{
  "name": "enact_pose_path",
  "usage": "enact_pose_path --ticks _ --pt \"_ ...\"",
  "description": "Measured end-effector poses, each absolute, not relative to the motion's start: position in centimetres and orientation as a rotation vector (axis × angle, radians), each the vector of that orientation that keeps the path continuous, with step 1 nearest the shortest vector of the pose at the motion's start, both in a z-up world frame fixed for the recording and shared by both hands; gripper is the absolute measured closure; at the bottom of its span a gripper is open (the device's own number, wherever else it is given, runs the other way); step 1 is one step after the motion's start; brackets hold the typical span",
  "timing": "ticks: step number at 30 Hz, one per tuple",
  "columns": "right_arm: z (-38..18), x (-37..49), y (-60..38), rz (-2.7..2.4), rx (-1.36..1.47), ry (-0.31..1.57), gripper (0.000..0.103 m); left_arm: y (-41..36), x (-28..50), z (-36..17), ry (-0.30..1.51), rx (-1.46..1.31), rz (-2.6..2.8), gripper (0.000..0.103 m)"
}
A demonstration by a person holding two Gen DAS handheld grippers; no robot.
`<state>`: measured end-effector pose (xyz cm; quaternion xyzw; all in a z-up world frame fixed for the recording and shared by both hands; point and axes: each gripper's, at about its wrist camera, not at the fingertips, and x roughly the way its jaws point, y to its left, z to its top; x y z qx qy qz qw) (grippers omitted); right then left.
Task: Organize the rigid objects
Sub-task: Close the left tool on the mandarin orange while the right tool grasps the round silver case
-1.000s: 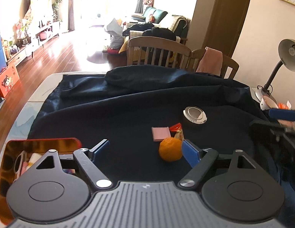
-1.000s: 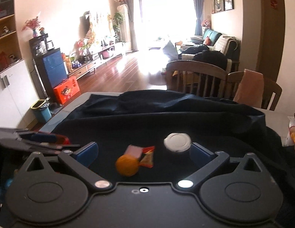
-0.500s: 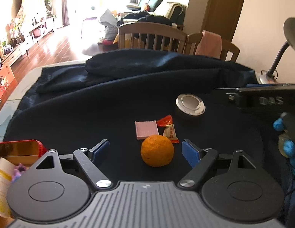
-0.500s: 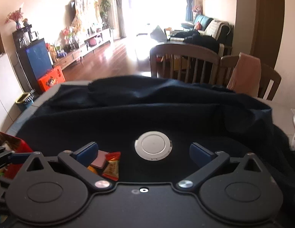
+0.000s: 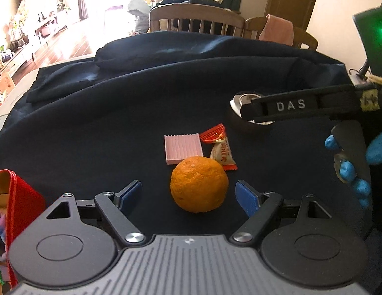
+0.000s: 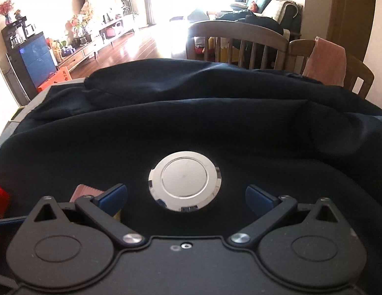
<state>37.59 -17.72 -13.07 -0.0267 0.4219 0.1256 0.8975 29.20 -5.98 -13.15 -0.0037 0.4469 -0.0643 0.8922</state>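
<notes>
Left wrist view only: orange point(image 5: 199, 184) between the wide-open fingers of the empty left gripper point(image 5: 188, 194), untouched; wrapped candy point(image 5: 220, 148) at its 1 o'clock, touching or nearly so. Pink ribbed block point(image 5: 183, 148) at its 11 o'clock shows whole here; the right wrist view shows just a corner.

Right wrist view only: round metal lid point(image 6: 184, 180) in full, flat between the spread fingers of the empty right gripper point(image 6: 186, 195).

Red tin point(image 5: 17, 211) at 8 o'clock, contents unclear.

Dark cloth point(image 6: 191, 123) covers the desk; bare toward 12 o'clock, bunched at the far edge.
</notes>
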Motion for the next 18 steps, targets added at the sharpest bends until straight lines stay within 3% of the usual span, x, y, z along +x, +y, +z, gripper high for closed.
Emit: enact_pose_path --ticks 8,15,18 --pt "-14.9 39.1 -17.0 0.259 -0.073 0.893 0.001 -6.2 29.9 -14.1 0.922 0.013 -0.125 0.02" --pt "-15.8 39.6 -16.3 0.258 -0.111 0.904 0.012 -6.5 30.0 -14.4 0.912 0.034 -0.149 0.022" --pt "-15.8 39.6 -16.1 0.259 -0.13 0.895 0.019 -6.8 29.9 -14.4 0.912 0.052 -0.164 0.037"
